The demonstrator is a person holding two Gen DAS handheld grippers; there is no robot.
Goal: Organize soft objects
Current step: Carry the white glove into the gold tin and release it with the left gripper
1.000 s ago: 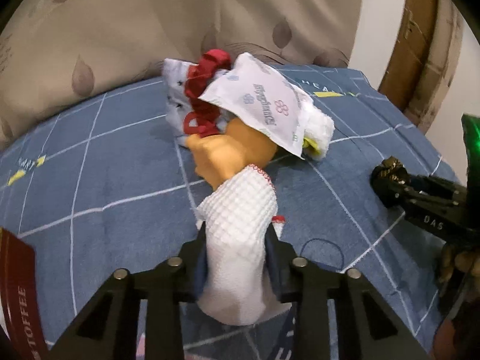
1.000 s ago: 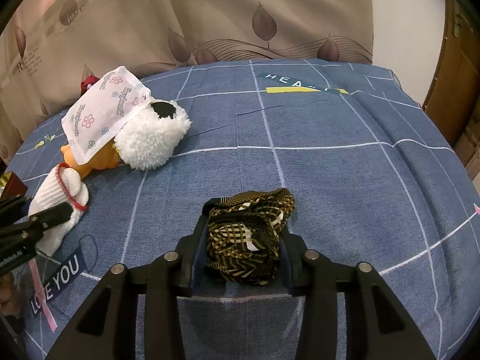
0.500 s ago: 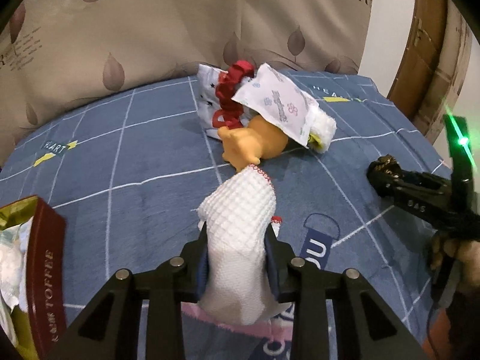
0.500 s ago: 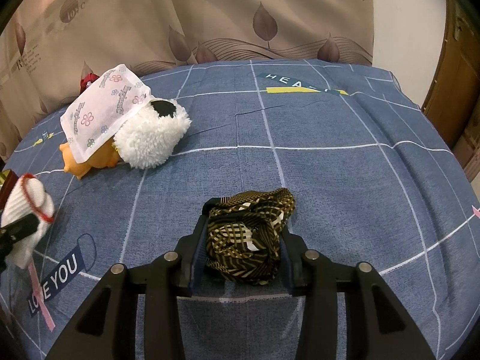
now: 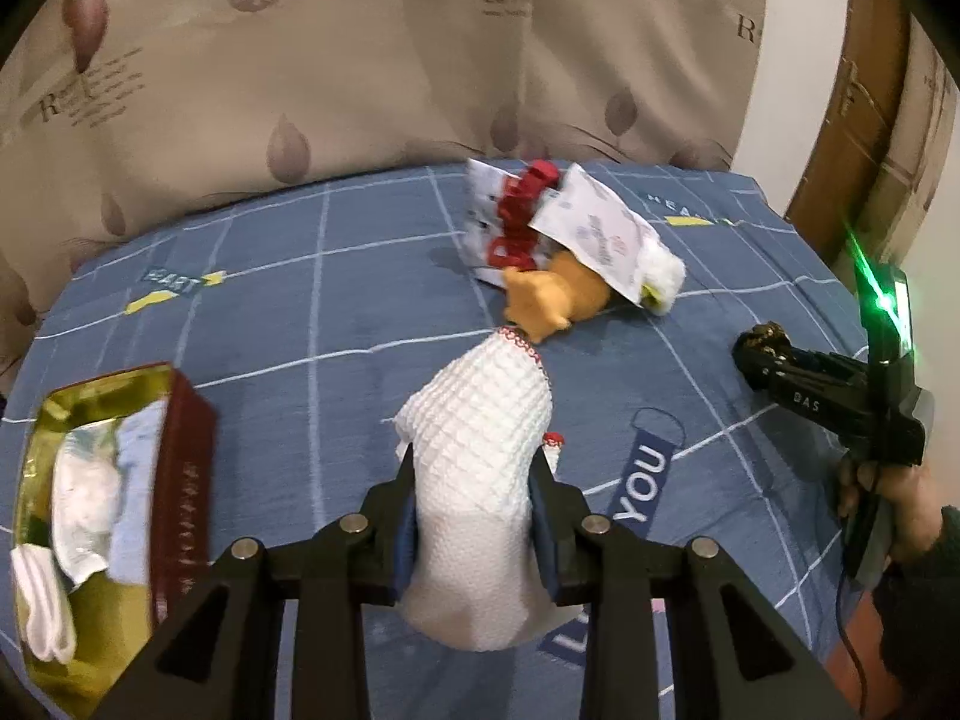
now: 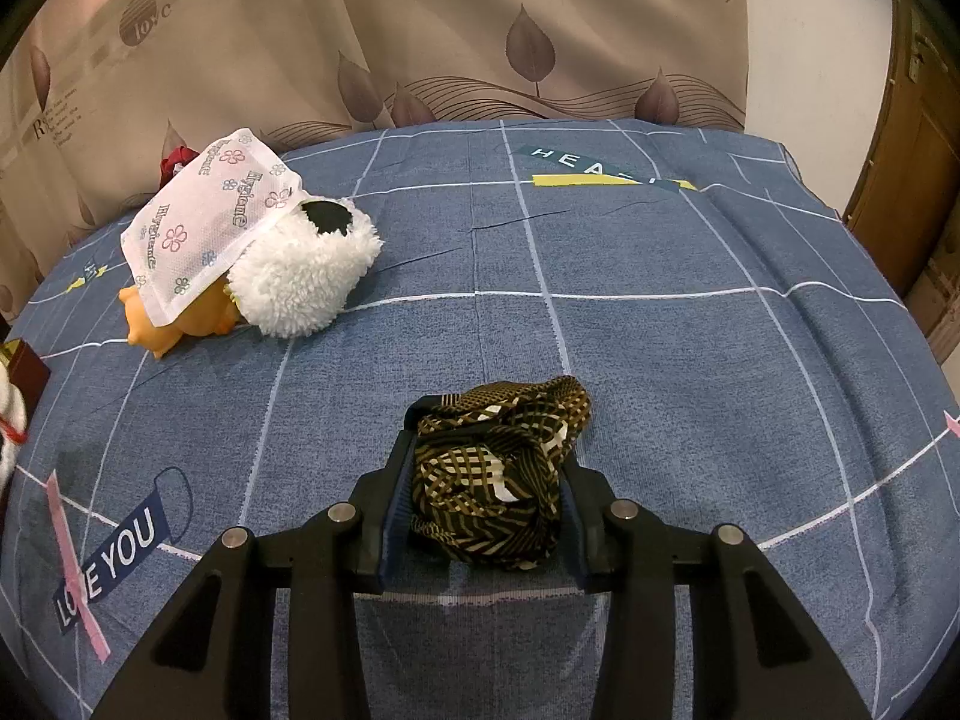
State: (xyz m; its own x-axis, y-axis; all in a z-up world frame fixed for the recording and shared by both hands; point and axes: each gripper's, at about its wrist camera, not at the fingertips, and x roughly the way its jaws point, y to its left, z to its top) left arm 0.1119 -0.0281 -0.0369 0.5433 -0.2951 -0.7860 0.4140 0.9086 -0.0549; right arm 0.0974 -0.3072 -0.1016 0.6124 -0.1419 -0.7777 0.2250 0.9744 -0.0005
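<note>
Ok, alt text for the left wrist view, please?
The left tool grips a white waffle-knit sock above a blue grid-pattern bedsheet. An open gold-lined maroon tin holding white cloths sits lower left; a pile of soft toys lies beyond.

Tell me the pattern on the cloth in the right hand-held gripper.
Dark brown-black with gold and white stripes and checks on the cloth; clearest in the right wrist view.

Two grippers (image 5: 474, 516), one tin (image 5: 180, 474), two plush toys (image 6: 300, 276)

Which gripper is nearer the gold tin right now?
Left. The left gripper, holding the white sock, is beside the gold tin; the right gripper is farther away.
</note>
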